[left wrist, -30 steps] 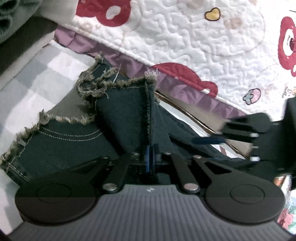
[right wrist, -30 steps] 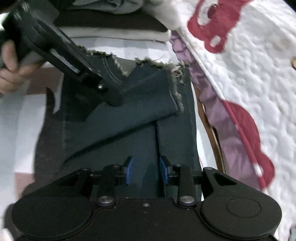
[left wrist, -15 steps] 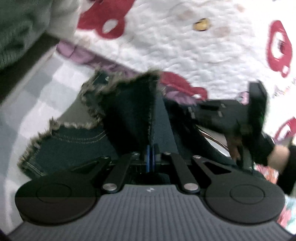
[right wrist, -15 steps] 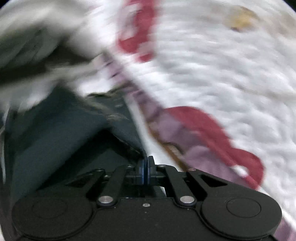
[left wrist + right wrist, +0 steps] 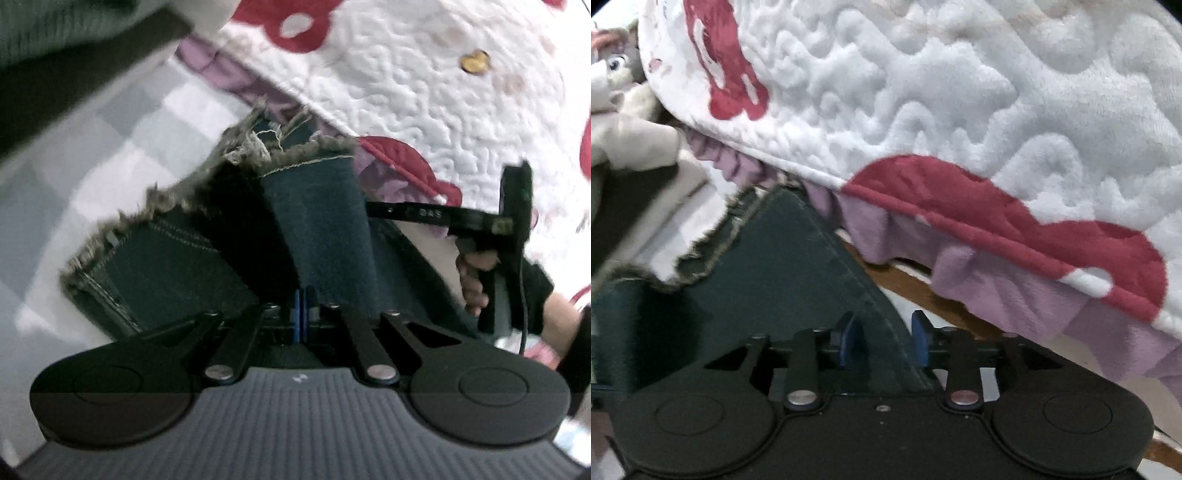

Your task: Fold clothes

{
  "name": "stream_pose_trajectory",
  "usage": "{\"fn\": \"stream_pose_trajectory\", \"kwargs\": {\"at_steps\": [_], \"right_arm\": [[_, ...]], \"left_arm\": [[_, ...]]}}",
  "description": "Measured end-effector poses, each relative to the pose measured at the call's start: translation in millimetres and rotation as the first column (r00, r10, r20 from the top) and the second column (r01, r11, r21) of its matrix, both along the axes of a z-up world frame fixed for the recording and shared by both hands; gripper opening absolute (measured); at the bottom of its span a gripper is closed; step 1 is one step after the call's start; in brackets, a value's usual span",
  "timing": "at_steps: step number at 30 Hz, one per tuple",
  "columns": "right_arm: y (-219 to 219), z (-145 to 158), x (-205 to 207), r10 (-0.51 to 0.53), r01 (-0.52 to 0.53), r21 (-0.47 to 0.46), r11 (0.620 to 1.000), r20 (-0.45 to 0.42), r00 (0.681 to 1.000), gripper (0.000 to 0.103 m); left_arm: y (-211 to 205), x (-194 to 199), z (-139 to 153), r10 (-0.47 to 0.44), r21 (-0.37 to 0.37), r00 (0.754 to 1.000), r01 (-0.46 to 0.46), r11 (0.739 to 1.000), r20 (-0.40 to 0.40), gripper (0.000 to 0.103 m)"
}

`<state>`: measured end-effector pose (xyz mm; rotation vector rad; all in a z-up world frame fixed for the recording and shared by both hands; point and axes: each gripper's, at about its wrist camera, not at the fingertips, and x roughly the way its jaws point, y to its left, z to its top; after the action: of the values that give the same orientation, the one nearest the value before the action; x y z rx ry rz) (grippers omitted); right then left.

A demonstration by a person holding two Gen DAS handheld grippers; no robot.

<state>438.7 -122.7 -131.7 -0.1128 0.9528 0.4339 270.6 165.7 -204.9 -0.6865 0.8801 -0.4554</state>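
Observation:
Dark blue jeans (image 5: pixel 321 221) with frayed hems lie on a grey checked sheet (image 5: pixel 122 122). My left gripper (image 5: pixel 302 308) is shut on a raised fold of one leg. In the right wrist view the outer seam edge of the jeans (image 5: pixel 783 266) runs between the blue pads (image 5: pixel 846 341) of my right gripper (image 5: pixel 882 339). Its jaws are opening and the pads stand clear of the cloth. In the left wrist view that right gripper (image 5: pixel 376 211) reaches in from the right, edge on, with a hand (image 5: pixel 476 280) on its grip.
A white quilt (image 5: pixel 960 92) with red shapes and a purple frill (image 5: pixel 1015 291) lies close along the jeans' far side. A brown wooden strip (image 5: pixel 905 284) shows under the frill. Folded clothes (image 5: pixel 74 66) are stacked at the upper left, with a plush toy (image 5: pixel 620 110) nearby.
The right gripper shut on the jeans' edge, rolled and slid towards the quilt, and now stands apart again. The left gripper stays shut on its fold and has shifted slightly.

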Motion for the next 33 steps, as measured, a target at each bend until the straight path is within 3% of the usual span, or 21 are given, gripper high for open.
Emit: {"fn": "stream_pose_trajectory", "kwargs": {"at_steps": [2, 4, 12, 14, 16, 18, 24, 29, 30, 31, 33], "right_arm": [[0.5, 4.9, -2.6, 0.018, -0.018, 0.019, 1.000, 0.010, 1.000, 0.047], [0.8, 9.2, -4.8, 0.037, -0.037, 0.030, 0.999, 0.016, 0.999, 0.050], [23.5, 16.9, -8.4, 0.203, -0.196, -0.074, 0.978, 0.089, 0.975, 0.050], [32.8, 11.0, -6.6, 0.234, -0.226, -0.100, 0.969, 0.072, 0.970, 0.050], [39.6, 3.3, -4.4, 0.245, -0.237, -0.122, 0.964, 0.055, 0.968, 0.050], [42.7, -3.5, -1.9, 0.228, -0.221, -0.139, 0.965, 0.037, 0.973, 0.053], [35.6, -7.9, -0.3, 0.132, -0.130, -0.051, 0.990, 0.040, 0.990, 0.055], [33.6, -10.6, -5.0, 0.128, -0.127, -0.028, 0.991, 0.036, 0.991, 0.055], [33.7, -11.6, -5.6, 0.127, -0.127, -0.023, 0.992, 0.033, 0.991, 0.055], [34.0, -12.6, -6.3, 0.126, -0.125, -0.022, 0.992, 0.030, 0.992, 0.055], [34.8, -13.9, -7.5, 0.112, -0.112, -0.014, 0.994, 0.033, 0.993, 0.055]], "left_arm": [[5.7, 3.8, -4.4, 0.013, -0.056, 0.999, -0.015, 0.998, -0.031, 0.001], [6.0, 3.6, -3.4, 0.007, -0.056, 1.000, -0.008, 0.998, -0.024, 0.002], [-4.4, 8.5, 0.1, -0.018, -0.025, 0.998, 0.020, 0.999, 0.053, 0.006], [-7.4, 10.3, 1.0, -0.015, -0.011, 0.997, 0.016, 1.000, 0.079, 0.015], [-11.0, 13.6, -0.4, -0.026, 0.001, 0.995, 0.026, 1.000, 0.093, 0.037], [-15.3, 16.3, -1.2, -0.043, 0.022, 0.994, 0.041, 0.999, 0.099, 0.040], [-31.8, 21.4, -2.1, -0.049, 0.096, 0.993, 0.039, 0.995, 0.103, 0.053], [-47.9, 24.8, -2.1, -0.059, 0.182, 0.987, 0.031, 0.983, 0.151, 0.049], [-51.2, 24.9, -1.6, -0.063, 0.213, 0.985, 0.028, 0.977, 0.158, 0.037], [-55.0, 24.5, -0.7, -0.071, 0.268, 0.983, 0.024, 0.963, 0.167, 0.018], [-57.7, 24.4, 1.1, -0.104, 0.336, 0.977, 0.035, 0.941, 0.188, 0.008]]}}
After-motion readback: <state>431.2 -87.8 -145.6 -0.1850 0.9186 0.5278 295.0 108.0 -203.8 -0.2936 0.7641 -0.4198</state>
